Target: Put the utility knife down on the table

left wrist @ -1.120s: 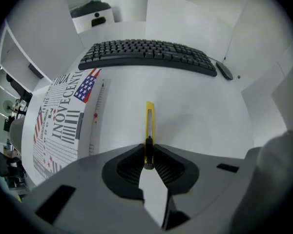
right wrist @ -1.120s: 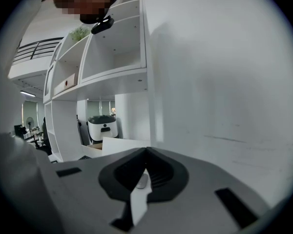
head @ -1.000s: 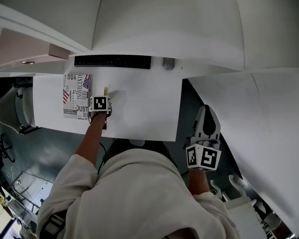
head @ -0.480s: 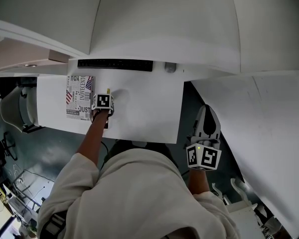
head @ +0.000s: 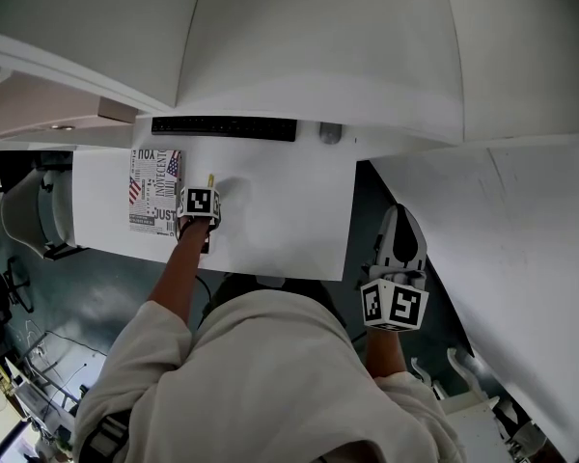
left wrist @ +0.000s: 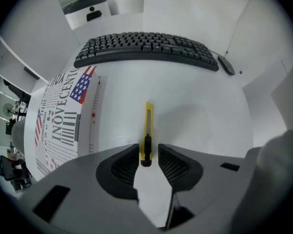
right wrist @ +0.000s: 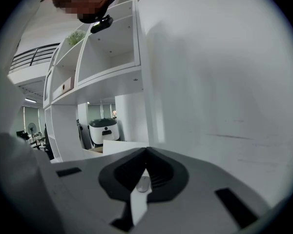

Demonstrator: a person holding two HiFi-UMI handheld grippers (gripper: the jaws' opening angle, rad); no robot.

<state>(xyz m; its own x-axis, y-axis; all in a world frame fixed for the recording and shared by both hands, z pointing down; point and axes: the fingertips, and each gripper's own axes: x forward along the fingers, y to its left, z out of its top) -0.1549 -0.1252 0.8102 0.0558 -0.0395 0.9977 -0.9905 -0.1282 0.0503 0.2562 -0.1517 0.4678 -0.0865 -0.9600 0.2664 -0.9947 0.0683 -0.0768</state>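
The yellow utility knife [left wrist: 147, 130] lies flat on the white table [left wrist: 200, 121], its tip pointing toward the keyboard. My left gripper [left wrist: 148, 152] points straight down over the knife's black rear end. Its jaws have just been opening and stand open, with the knife between them and a thin gap on each side. In the head view the knife's tip [head: 210, 179] pokes out beyond the left gripper's marker cube [head: 199, 204]. My right gripper [head: 402, 222] hangs off the table's right side, its jaws [right wrist: 146, 152] shut on nothing.
A black keyboard [left wrist: 146, 45] runs along the table's far edge, with a grey mouse [left wrist: 226, 65] to its right. A printed magazine [left wrist: 58, 116] lies just left of the knife. White shelves [right wrist: 97, 57] and a white wall fill the right gripper view.
In the head view both grippers keep their places and the knife's tip stays where it was; only the view itself shifts slightly.
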